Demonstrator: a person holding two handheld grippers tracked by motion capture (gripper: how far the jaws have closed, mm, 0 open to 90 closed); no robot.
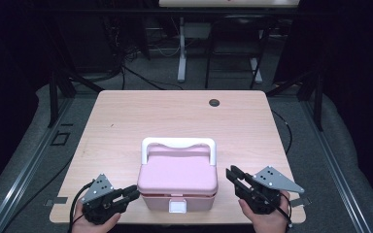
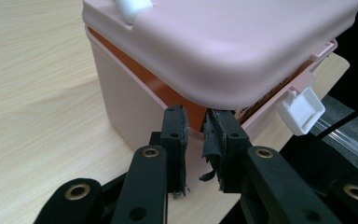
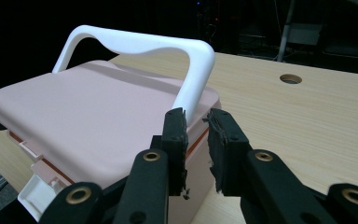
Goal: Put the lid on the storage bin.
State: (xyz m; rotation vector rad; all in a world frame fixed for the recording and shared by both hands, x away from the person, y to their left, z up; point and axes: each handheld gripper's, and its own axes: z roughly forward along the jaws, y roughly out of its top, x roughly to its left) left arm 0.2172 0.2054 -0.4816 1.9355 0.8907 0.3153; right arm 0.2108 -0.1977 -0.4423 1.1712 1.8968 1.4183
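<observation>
A pink lidded box (image 1: 177, 174) with a white carrying handle (image 1: 178, 143) and a white front latch (image 1: 178, 207) stands near the front edge of the wooden table (image 1: 175, 111). My left gripper (image 1: 133, 194) points at the box's left side, its tips just short of the wall. In the left gripper view its jaws (image 2: 196, 116) stand a little apart under the lid's rim, where an orange seal shows, and nothing is between them. My right gripper (image 1: 231, 173) sits off the box's right side, open. Its jaws (image 3: 196, 119) aim at the handle's (image 3: 135, 44) right foot.
A round cable hole (image 1: 214, 102) lies at the table's far side, with bare wood between it and the box. Black frame posts and cables surround the table on the grey floor. A white desk leg (image 1: 181, 48) stands beyond.
</observation>
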